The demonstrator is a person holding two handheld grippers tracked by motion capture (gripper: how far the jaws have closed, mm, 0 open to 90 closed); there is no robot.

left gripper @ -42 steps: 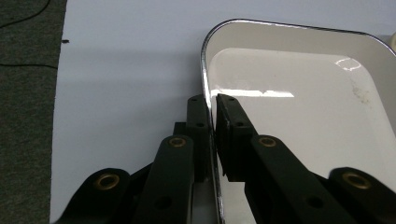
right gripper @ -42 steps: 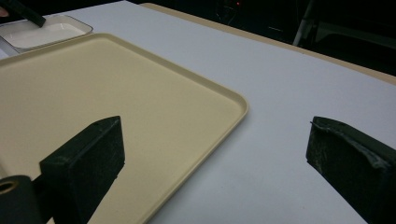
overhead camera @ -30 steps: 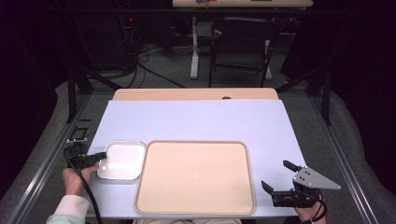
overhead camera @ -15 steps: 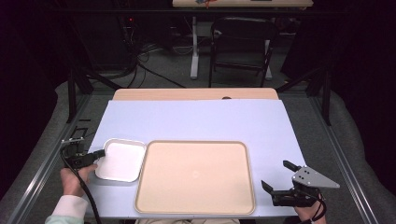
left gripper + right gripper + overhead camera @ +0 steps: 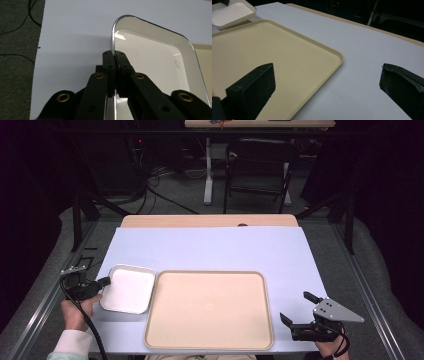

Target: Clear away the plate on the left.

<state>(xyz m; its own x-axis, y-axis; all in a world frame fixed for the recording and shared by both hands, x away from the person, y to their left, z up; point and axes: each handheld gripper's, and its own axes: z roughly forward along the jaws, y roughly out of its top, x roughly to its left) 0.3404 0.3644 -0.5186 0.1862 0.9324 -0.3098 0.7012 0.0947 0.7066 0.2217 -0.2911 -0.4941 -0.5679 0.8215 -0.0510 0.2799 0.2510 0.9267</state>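
Your left claw [image 5: 104,282] pinched the white dish's [image 5: 129,289] thin rim beside the beige tray [image 5: 210,309]; tilting risked slippage.

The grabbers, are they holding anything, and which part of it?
The left gripper is pinching the small white tray by its left rim. The right gripper is open and holds nothing.
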